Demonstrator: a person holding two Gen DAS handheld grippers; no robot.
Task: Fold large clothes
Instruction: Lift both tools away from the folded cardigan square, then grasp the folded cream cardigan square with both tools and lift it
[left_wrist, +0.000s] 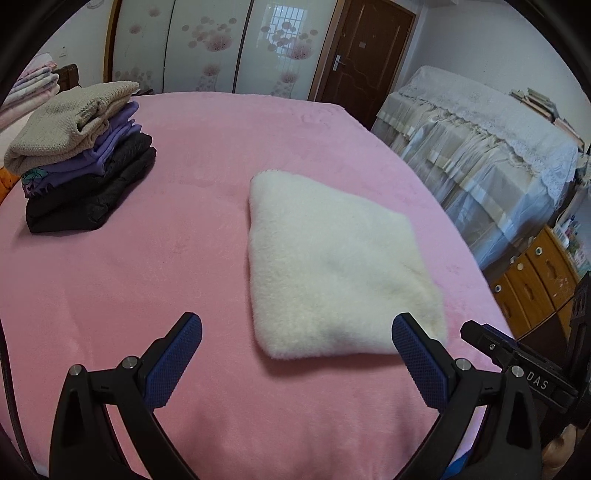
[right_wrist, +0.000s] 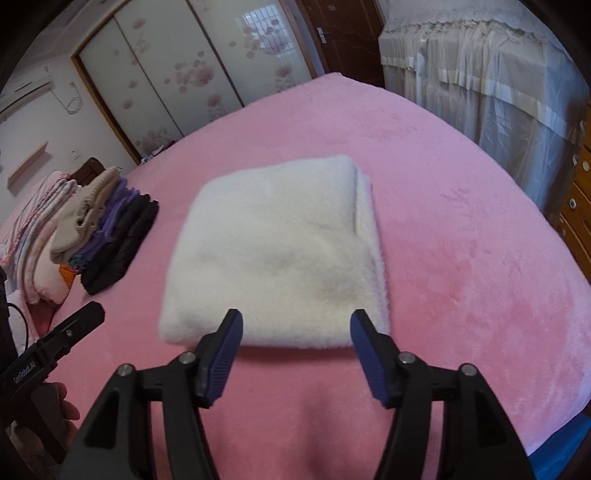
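1. The left gripper (left_wrist: 297, 345) stands with its jaws spread wide and nothing between the pads; it hangs above the pink bedspread (left_wrist: 184, 258), at the near left corner of the garment.
2. The right gripper (right_wrist: 296, 341) is likewise released, with its jaws apart and empty, aimed at the near edge of the garment without touching it.
3. The white fleece garment (right_wrist: 280, 254) lies flat on the bedspread as a compact rectangle (layered edges show along its right side), so its folding appears complete.
4. A stack of folded clothes (left_wrist: 81, 155) sits well apart, at the far left of the bed.
5. Remaining work, as judged: transfer the white bundle to that stack. No unfolded garment is visible in either view.
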